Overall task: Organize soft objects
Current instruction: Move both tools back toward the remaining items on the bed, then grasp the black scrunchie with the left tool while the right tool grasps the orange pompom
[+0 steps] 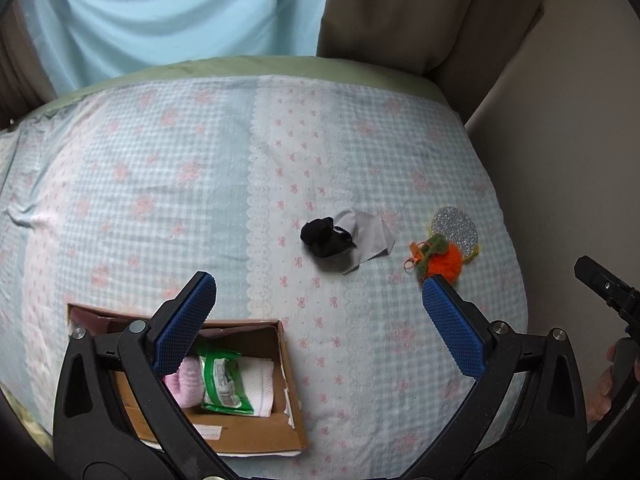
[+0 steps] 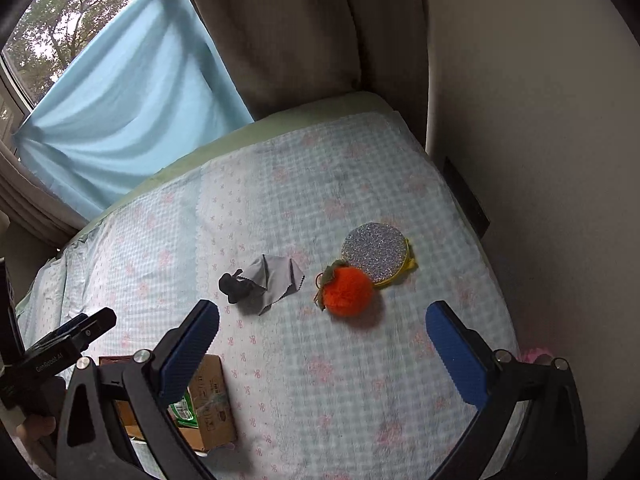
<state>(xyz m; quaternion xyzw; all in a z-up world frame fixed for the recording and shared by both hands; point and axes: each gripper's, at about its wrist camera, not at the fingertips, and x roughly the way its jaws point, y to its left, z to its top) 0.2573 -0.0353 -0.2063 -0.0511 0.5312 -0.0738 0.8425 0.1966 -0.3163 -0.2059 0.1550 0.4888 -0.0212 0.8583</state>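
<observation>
Left wrist view: raised above the bed [image 1: 160,168], looking forward and down between spread blue fingers [image 1: 188,320]; cardboard box [image 1: 292,400] close below at lower left, window curtain [image 1: 168,12] far ahead.

Right wrist view: likewise raised, angled down from further right – wall [image 2: 540,160] close on that side, box [image 2: 212,400] at lower left.

Shared in both: black sock [image 1: 326,236] [image 2: 236,286], grey cloth [image 1: 366,236] [image 2: 276,280], orange pompom [image 1: 448,262] [image 2: 348,290], glitter disc [image 1: 454,226] [image 2: 376,250], all mid-distance. Each view catching the other gripper at its edge – right gripper [image 1: 608,288], left gripper [image 2: 76,340].

Gingham bedspread [image 2: 340,360], blue curtain [image 2: 132,96], window [image 2: 48,20], wall [image 2: 540,120]
</observation>
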